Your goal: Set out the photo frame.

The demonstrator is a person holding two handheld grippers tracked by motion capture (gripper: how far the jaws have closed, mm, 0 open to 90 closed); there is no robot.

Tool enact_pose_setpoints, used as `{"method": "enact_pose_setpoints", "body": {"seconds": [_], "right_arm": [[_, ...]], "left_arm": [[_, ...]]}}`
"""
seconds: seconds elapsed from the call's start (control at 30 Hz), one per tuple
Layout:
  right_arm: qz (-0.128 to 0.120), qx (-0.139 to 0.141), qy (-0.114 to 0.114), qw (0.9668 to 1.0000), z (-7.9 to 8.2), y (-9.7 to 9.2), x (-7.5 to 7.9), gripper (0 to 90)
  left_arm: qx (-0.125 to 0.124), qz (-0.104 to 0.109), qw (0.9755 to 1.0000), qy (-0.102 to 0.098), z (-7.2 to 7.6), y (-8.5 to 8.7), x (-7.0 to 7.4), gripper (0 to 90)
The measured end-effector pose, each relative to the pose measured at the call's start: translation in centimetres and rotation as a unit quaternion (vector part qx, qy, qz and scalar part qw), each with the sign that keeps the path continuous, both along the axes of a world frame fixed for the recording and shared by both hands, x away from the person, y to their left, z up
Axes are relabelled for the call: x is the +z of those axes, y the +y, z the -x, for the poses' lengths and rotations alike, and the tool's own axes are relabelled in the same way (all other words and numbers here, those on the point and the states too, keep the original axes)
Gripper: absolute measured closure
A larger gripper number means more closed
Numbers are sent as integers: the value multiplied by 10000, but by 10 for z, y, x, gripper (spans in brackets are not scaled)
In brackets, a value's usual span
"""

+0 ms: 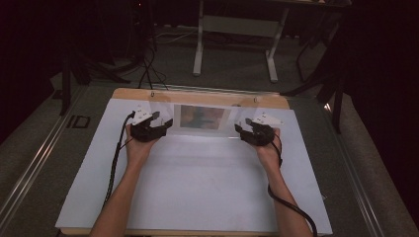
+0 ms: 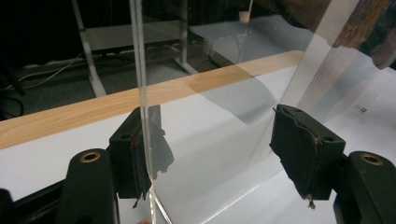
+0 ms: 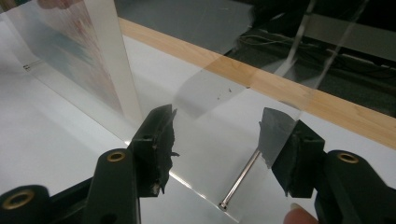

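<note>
A clear acrylic picture stand [image 1: 203,118] rests upright at the far middle of the white table [image 1: 197,182], with a colourful print [image 1: 200,117] inside it. My left gripper [image 1: 159,123] is at its left end and my right gripper [image 1: 244,129] at its right end. In the left gripper view the gripper [image 2: 215,135] is open, and the clear panel's edge [image 2: 140,70] stands against the inner face of its left jaw. In the right gripper view the gripper [image 3: 218,130] is open around the clear panel [image 3: 224,93]. A metal pin [image 3: 240,179] lies at the panel's base.
A wooden strip [image 1: 197,96] borders the table's far edge just behind the stand. Beyond it, on the dark floor, stands a white desk frame [image 1: 234,29] with cables [image 1: 148,69] to its left. The gripper cables [image 1: 114,158] trail along both forearms.
</note>
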State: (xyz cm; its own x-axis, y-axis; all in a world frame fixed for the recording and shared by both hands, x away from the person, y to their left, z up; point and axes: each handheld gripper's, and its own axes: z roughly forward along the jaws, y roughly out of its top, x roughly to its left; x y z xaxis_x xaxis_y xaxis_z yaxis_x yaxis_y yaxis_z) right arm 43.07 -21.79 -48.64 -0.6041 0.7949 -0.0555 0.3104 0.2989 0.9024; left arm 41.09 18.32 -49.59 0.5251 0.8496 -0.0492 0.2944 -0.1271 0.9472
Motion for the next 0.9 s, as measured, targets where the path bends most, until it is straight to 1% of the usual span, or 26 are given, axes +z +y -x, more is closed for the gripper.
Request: {"method": "enact_pose_setpoints", "body": {"seconds": [0.17,0.4,0.53,0.73,0.77,0.9], "right_arm": [[29,-1,42,10000,-1,0,1,443],[50,-20,66,10000,3,-1,2,443],[39,-8,134,9999,6,-4,4,444],[-36,45,241,9997,9,-7,6,446],[-45,46,258,9996,10,-7,7,446],[-79,79,328,9994,16,-8,7,446]], "left_arm": [[27,-54,10000,47,0,-1,2,334],[31,-146,9998,91,4,-4,5,332],[34,-145,9998,149,6,-7,7,334],[58,-145,9995,263,11,-9,9,337],[64,-141,9994,311,13,-9,10,337],[69,-190,9992,348,20,-8,13,338]]}}
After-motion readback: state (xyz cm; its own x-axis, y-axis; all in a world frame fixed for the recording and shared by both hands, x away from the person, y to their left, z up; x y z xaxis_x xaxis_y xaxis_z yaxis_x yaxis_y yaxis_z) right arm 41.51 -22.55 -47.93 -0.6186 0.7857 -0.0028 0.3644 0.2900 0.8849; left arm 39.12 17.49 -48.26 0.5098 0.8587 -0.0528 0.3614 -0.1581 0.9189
